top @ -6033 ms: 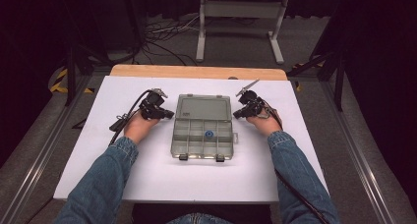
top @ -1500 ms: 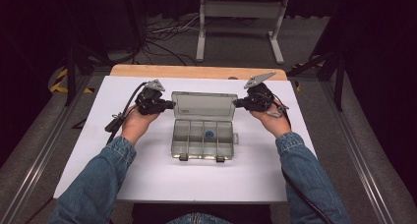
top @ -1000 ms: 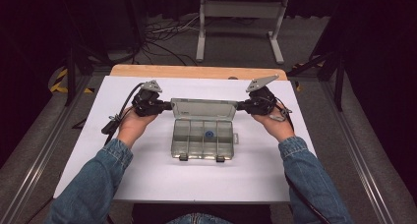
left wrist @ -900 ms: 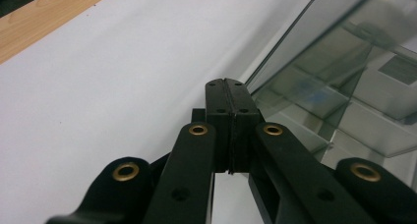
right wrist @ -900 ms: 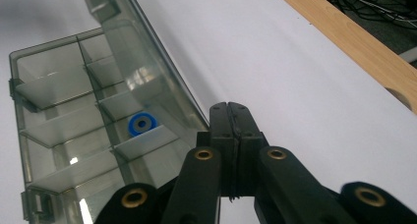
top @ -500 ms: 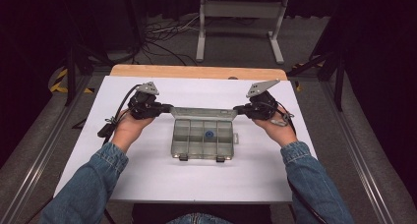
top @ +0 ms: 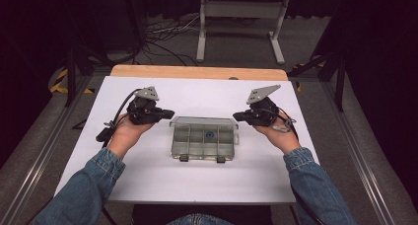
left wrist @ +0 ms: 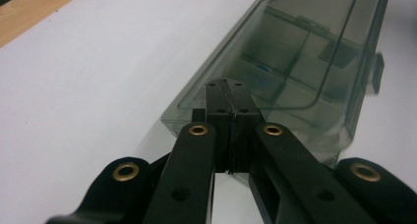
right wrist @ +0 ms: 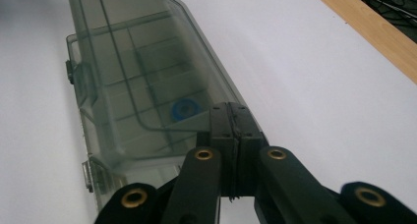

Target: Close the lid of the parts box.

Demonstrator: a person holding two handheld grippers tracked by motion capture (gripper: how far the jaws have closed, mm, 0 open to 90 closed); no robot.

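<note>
Step in hand, as judged: swinging the lid (top: 203,121) of the compartment box (top: 203,143) open on its far edge. Both grippers should move level and together, pushing the lid from beneath at matching corners, so it does not twist.

The left gripper (left wrist: 227,94) has its jaws pressed together, tip at the lid's near corner just ahead. The right gripper (right wrist: 231,117) likewise, jaws together, tip against the opposite corner.

The box is smoky translucent plastic, divided into cells, one holding a small blue item (right wrist: 183,108). It sits on the white table (top: 148,185) between the two grippers.
</note>
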